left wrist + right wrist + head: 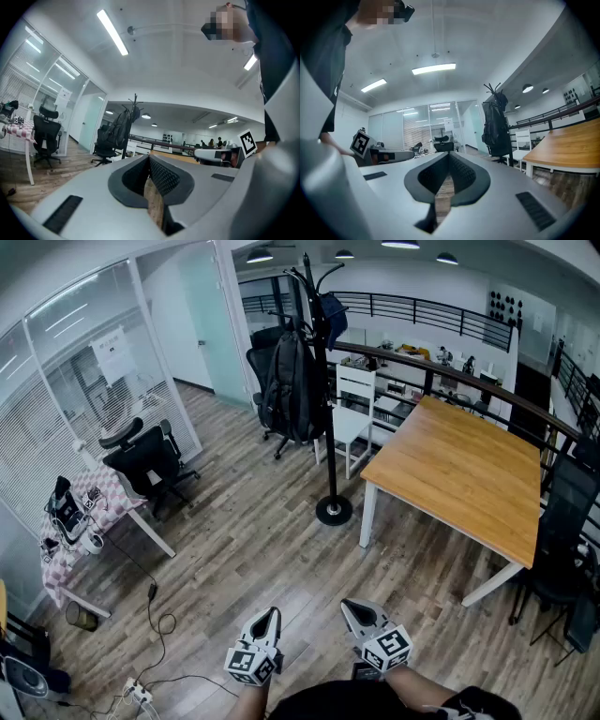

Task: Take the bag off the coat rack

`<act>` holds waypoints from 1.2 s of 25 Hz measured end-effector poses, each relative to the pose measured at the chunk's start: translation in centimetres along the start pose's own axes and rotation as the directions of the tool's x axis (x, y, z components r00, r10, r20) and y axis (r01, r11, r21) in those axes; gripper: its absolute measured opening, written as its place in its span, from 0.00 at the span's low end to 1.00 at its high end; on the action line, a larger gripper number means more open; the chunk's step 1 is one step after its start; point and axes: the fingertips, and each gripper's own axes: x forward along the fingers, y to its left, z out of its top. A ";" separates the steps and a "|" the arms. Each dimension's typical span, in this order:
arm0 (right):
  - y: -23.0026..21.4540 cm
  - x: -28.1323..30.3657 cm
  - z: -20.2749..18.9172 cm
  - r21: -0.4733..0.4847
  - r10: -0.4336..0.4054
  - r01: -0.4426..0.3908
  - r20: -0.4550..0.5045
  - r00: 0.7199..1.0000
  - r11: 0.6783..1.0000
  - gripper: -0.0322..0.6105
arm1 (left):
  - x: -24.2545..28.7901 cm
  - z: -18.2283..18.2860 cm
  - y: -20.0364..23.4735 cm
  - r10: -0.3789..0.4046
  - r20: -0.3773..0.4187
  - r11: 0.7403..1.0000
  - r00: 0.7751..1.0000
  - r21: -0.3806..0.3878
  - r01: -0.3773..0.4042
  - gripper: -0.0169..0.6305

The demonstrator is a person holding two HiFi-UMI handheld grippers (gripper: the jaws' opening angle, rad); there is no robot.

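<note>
My left gripper was clenched on nothing, held low over the plank floor. Well ahead, the black bag hung on the coat rack, left of the wooden table. My right gripper was clenched and empty too.

This is an open-plan office. At ten o'clock in the head view stand glass partition walls with slatted blinds. In front of them is a black swivel chair beside a small desk cluttered with devices. A long wooden table fills two o'clock and a coat rack stands at twelve. A black railing runs behind them. Ceiling lights shine over wood-plank flooring.
</note>
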 end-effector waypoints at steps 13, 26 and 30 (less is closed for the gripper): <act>1.8 1.3 0.5 0.005 -0.035 0.035 -0.013 0.999 0.999 0.10 | -1.7 0.7 1.8 0.009 0.001 1.000 1.000 0.014 -0.009 0.05; -1.2 -1.7 0.6 0.095 0.034 -0.035 0.013 0.999 0.995 0.10 | 0.0 -1.5 -1.5 0.001 -0.016 0.999 1.000 -0.054 -0.002 0.05; -1.9 -3.1 -0.1 0.108 0.061 -0.061 0.001 0.998 0.992 0.10 | 0.3 -2.5 -3.7 0.001 -0.020 0.998 1.000 -0.060 -0.002 0.05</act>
